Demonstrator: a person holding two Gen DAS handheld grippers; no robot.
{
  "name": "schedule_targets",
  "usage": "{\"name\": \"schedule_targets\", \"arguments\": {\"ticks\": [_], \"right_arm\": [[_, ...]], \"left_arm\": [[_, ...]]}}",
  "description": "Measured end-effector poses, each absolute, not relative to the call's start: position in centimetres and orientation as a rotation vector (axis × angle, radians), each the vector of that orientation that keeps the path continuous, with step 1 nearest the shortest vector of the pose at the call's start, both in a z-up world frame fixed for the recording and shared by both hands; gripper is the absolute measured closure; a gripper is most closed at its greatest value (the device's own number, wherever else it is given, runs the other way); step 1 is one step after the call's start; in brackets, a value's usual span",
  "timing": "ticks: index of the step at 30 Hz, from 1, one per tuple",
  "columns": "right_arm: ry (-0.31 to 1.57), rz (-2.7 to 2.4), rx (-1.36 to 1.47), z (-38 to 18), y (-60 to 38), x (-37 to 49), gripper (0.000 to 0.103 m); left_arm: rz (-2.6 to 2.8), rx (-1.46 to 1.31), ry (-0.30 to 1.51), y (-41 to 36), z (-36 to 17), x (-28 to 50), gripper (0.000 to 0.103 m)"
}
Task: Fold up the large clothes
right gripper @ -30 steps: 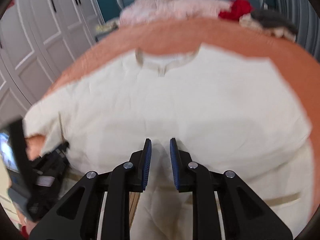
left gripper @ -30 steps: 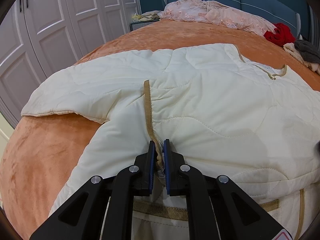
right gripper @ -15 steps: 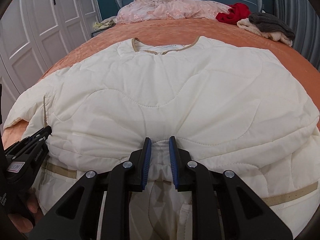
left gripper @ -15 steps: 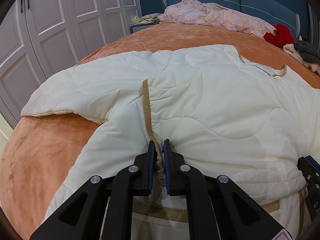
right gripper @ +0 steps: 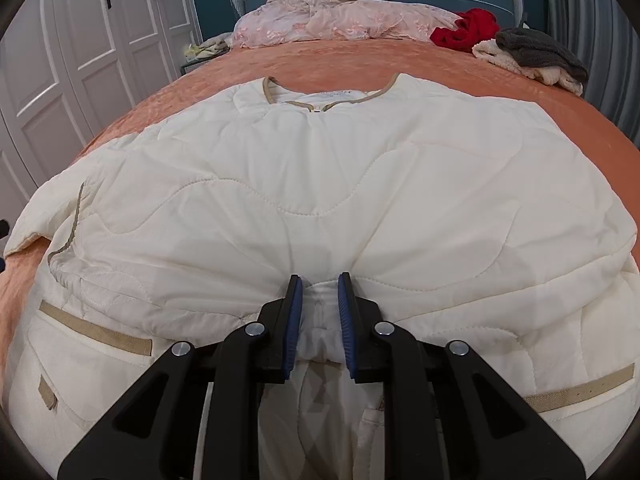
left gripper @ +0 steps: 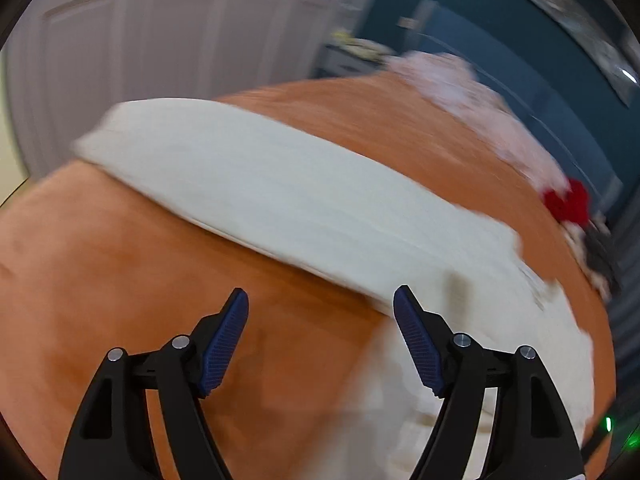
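Cream quilted jacket with tan trim (right gripper: 320, 184) lies spread flat on the orange plush bedspread (right gripper: 500, 76), collar toward the blue headboard, hem nearest the camera and doubled back over the lower body. Right gripper (right gripper: 319, 320) sits low at the middle of that folded hem, its blue-padded fingers (right gripper: 294, 312) narrowly parted with a bunched ridge of cream fabric pinched between them: clamped on the jacket. Left gripper (left gripper: 321, 340), in its own blurred view, stands released; its jaws have just been opening wide, nothing between them, only bare bedspread (left gripper: 120, 280) below. In that view one cream sleeve (left gripper: 280, 192) stretches across the bed beyond the fingertips, apart from them; the jacket body runs off lower right. Against the headboard: a crumpled pink lace garment (right gripper: 332, 18), a red cloth (right gripper: 466, 30) just right of it, then a dark grey knit item (right gripper: 540, 50) heaped on a pale fluffy one. White panelled wardrobe doors (right gripper: 80, 48) line the left side of the room.
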State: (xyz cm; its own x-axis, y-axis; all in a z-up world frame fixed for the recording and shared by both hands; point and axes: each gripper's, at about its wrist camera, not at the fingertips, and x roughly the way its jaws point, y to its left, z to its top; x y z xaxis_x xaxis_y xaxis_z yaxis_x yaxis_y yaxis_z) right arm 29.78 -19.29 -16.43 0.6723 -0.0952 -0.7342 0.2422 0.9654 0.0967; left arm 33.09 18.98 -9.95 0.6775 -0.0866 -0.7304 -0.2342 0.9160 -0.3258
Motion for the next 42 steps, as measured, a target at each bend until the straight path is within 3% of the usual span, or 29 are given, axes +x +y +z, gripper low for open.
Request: {"name": "schedule_targets", "arguments": {"ticks": [7,12,13,15,18,23,27,31,34,37,38,39,40,41,42], "right_arm": [[0.814,-0.198,0.181,-16.4,-19.3,29.9,0.086],[0.814,-0.204,0.170,-16.4,-19.1,29.8,0.086],[0.815,-0.205,0.168,-16.4,-19.1,29.9,0.086],[0.814,-0.206,0.167,-16.4,-19.0,29.9,0.086],[0.814,-0.206,0.167,-16.3,-19.0,29.9,0.086],[0.816,-0.201,0.177,-16.2,-19.1,29.9,0.086],[0.792,-0.211,0.205,-14.4,-19.4,28.5,0.080],[0.724,-0.210,0.279,-12.0,-20.7,23.8,0.079],[0.711,-0.231,0.313,-10.8,-22.5,19.9,0.078],[0.724,-0.275,0.363,-10.2,-25.2,15.7,0.072],[0.728,-0.286,0.368,-10.2,-25.8,14.8,0.071],[0.736,-0.304,0.372,-10.1,-26.5,13.7,0.069],[0.744,-0.317,0.372,-10.0,-27.2,12.6,0.067],[0.751,-0.323,0.370,-10.0,-27.7,11.8,0.065],[0.757,-0.330,0.365,-10.0,-28.1,11.2,0.062]], "left_arm": [[0.422,-0.652,0.883,35.4,-12.5,38.8,0.032],[0.454,-0.697,0.857,37.3,-12.8,40.9,0.037],[0.434,-0.700,0.860,37.0,-12.7,41.4,0.046],[0.392,-0.690,0.865,35.8,-11.9,42.2,0.093],[0.298,-0.647,0.809,33.3,-8.7,42.4,0.099],[0.095,-0.455,0.646,24.0,1.5,41.3,0.100],[-0.139,-0.283,0.525,12.0,9.2,37.6,0.100],[-0.366,-0.171,0.513,0.4,11.8,33.8,0.100],[-0.455,-0.133,0.589,-6.4,9.9,32.6,0.099],[-0.488,-0.133,0.725,-10.7,5.8,32.5,0.091],[-0.489,-0.134,0.786,-11.8,3.6,32.2,0.084],[-0.496,-0.142,0.818,-12.2,2.4,31.8,0.068],[-0.498,-0.162,0.864,-12.3,0.7,31.1,0.058],[-0.494,-0.187,0.889,-12.1,-0.3,30.5,0.051],[-0.493,-0.241,0.913,-11.2,-1.6,29.6,0.051]]}}
